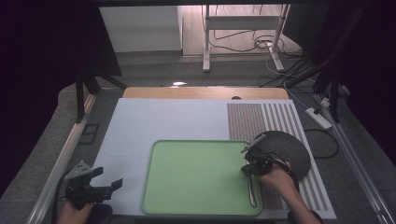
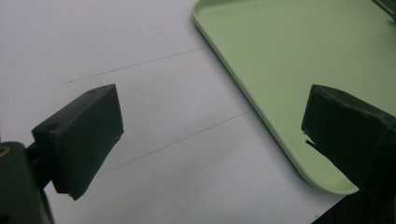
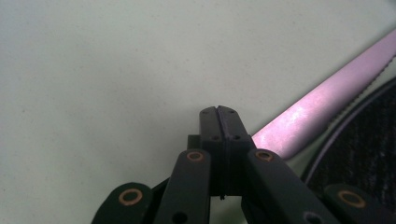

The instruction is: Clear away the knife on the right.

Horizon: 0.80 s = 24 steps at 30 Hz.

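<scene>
- My right gripper (image 1: 246, 169), jaws pressed together, seems to pinch the knife (image 3: 322, 109), keeping it at the green tray's (image 1: 196, 205) right edge beside the dark mat (image 1: 289, 149).
- My left gripper (image 1: 103, 183) waits with jaws apart over the white board (image 2: 140, 116), clear of the tray.

A wooden table (image 1: 205, 92) sits in the middle of the high view. A big white sheet (image 1: 159, 121) covers most of it. A green tray (image 1: 196, 177) lies on the sheet, low in the middle. A striped mat (image 1: 280, 119) lies at the right, with a round dark mat (image 1: 289, 149) on it.
</scene>
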{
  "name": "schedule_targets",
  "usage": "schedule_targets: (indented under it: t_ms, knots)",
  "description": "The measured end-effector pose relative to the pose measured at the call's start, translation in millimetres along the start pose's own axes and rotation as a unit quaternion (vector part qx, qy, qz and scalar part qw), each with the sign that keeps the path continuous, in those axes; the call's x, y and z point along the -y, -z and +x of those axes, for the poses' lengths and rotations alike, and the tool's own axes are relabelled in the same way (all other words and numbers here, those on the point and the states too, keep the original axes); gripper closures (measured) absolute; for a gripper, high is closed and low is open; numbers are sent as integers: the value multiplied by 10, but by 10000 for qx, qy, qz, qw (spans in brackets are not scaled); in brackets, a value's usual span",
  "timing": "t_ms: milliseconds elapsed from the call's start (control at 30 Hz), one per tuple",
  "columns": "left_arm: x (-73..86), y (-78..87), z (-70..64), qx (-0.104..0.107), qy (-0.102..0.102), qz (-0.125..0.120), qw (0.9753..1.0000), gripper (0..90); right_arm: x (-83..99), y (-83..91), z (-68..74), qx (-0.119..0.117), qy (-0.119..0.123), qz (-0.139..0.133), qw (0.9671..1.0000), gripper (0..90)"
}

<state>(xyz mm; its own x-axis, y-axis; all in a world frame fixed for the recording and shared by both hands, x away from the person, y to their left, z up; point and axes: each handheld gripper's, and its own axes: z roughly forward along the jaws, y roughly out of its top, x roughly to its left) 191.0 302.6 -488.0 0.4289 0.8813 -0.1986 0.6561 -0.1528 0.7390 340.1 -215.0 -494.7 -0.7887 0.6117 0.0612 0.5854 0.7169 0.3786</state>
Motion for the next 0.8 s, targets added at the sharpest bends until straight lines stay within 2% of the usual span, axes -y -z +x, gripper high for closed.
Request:
schedule_targets:
  t_ms: [267,567,800]
  knots:
    - [-1,-2,-2,-11,-4,5,10000,56,-1,4,-8,29,-18,9,10000,888]
    - [-4,-5,-4,-26,-8,28,10000,57,-31,-6,45,8,110,-111,9999,799]
    - [-5,-7,-5,-30,-17,42,10000,57,-61,43,104,51,227,-364,9991,679]
